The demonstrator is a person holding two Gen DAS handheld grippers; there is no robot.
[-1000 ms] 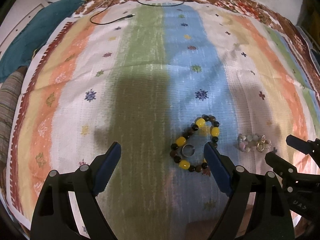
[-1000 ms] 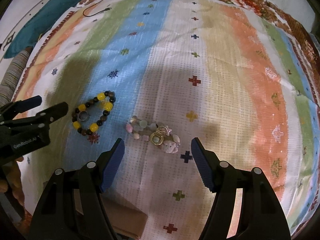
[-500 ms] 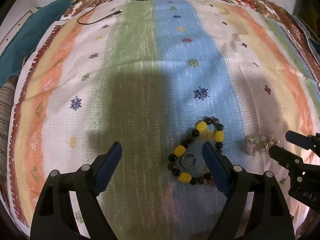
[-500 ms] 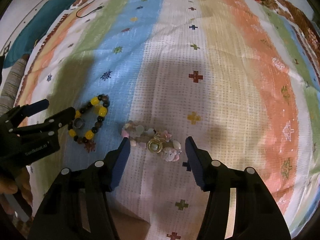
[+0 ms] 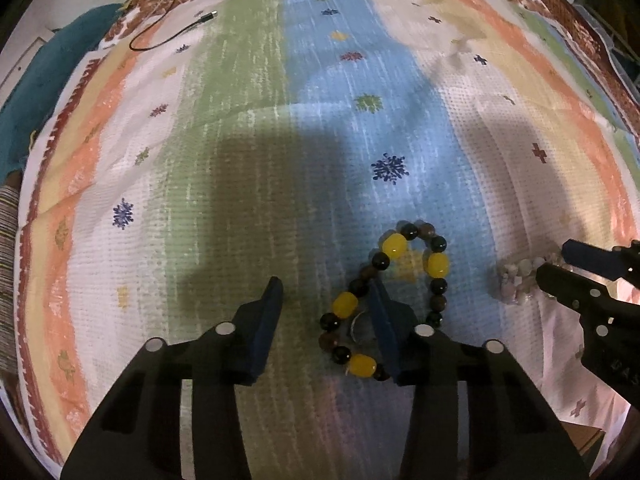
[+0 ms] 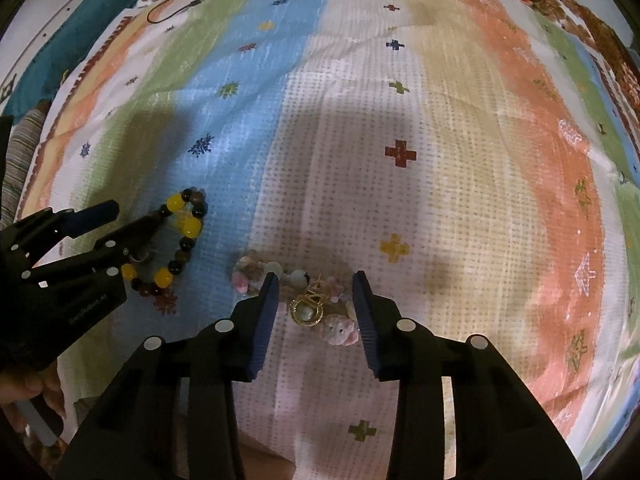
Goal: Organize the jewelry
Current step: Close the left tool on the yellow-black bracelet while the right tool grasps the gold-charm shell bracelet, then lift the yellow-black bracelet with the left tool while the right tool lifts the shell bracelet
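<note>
Left gripper (image 5: 326, 292) was down on the cloth (image 5: 248, 152), jaws partly spread and gripping nothing, the right finger planted inside the loop of the beaded bracelet (image 5: 400, 276), the left finger on bare fabric at its 9 o'clock. Right gripper (image 6: 314, 284) sat low too, jaws spread wider than the cluster between them, straddling the gold earring (image 6: 306, 312) that lay on the pale bracelet (image 6: 256, 276).

My read on handling: the beaded bracelet looked light and floppy, hard round beads on a cord, likely to roll and slip out of flat pads. Best bet, pinch across the strand at one bead rather than scoop the whole loop. A small ring (image 5: 360, 326) lay inside that loop, half hidden by the finger, thin and slick, easy to flick away. The earring looked delicate and could be tangled with the pale beads, so a lift might drag the bracelet along.

Left wrist view showed the finger inside the loop and the ring tucked against it, but only the pale bracelet's end at 3 o'clock behind the other gripper. Right wrist view showed the earring and a pink charm (image 6: 340, 330) clearly, plus the left gripper side-on at 9 o'clock. A cable (image 5: 172, 36) lay far off at 11 o'clock.
</note>
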